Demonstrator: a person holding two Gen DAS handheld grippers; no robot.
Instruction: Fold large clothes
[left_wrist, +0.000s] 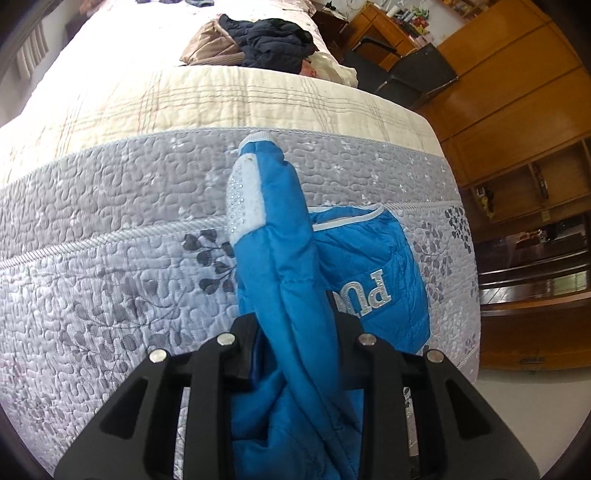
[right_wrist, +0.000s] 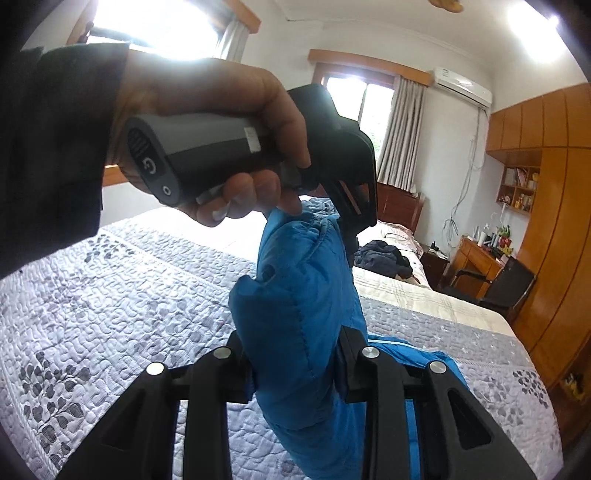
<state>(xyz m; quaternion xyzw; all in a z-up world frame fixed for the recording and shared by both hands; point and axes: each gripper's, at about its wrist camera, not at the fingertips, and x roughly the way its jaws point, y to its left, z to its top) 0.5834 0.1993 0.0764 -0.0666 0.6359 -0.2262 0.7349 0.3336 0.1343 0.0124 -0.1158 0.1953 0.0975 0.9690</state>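
Blue puffer jacket (left_wrist: 280, 258): in the left wrist view, your left hand-held gripper (left_wrist: 291, 354) is clamped on a bunched sleeve, the white rhinestone cuff hanging ahead; the lettered body lies on the quilted bed (left_wrist: 110, 280). Dark clothes (left_wrist: 273, 40) sit well apart, further up the bed. In the right wrist view, your right hand-held gripper (right_wrist: 295, 369) pinches a padded fold, raised above the bed. Your left hand (right_wrist: 221, 147) holds the other tool above. Folding looks barely begun; no neat fold shows.

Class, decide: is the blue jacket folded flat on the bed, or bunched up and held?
Bunched and held. The blue jacket is clamped by the right gripper and left gripper, part trailing onto the bed quilt.
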